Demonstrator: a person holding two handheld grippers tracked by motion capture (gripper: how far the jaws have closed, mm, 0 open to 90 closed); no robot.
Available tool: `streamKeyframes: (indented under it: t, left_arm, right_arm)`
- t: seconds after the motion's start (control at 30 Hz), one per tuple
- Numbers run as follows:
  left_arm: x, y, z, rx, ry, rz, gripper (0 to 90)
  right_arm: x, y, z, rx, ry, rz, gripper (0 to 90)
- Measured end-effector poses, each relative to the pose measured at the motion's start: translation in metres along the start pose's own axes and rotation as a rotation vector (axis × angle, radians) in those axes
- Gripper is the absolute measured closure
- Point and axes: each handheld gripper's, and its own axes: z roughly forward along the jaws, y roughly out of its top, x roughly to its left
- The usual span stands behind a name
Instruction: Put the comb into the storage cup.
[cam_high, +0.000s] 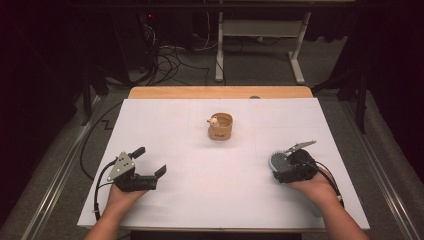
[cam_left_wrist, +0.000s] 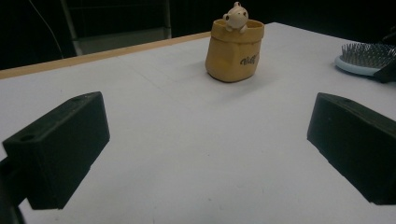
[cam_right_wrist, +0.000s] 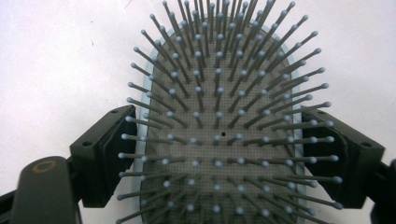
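Hairbrush (cam_right_wrist: 219, 140) lying bristles-up on the white table cover (cam_high: 200, 200) at the near right, head set between the jaws of the right gripper (cam_right_wrist: 219, 113); black pads flanking the pale blue rim on both sides and seeming right against it, though impossible to tell whether already squeezing. For a sound grip: bearing on the hard plastic rim rather than on the springy pins, keeping both pads level across the widest part of the oval, closing evenly to avoid twisting the head out. Showing thin grey pins with rounded pale tips, standing from a dotted grey cushion and fanning outward at the edges. Resting at the near left, left gripper (cam_high: 150, 160) released, jaws gaping wide with nothing between. Standing farther off at mid-table, a tan sack-shaped pot (cam_high: 220, 127), glossy like glazed ceramic, with a small cream bear figure (cam_high: 213, 121) peeking over its rim
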Motion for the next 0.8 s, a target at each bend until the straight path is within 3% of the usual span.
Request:
streamKeyframes:
  t: [0.8]
  left_arm:
    - [0.0002, -0.0008, 0.0007, 0.004, -0.005, -0.011, 0.0]
  right_arm:
    - [0.0008, 0.0046, 0.0005, 0.034, -0.006, 0.007, 20.6]
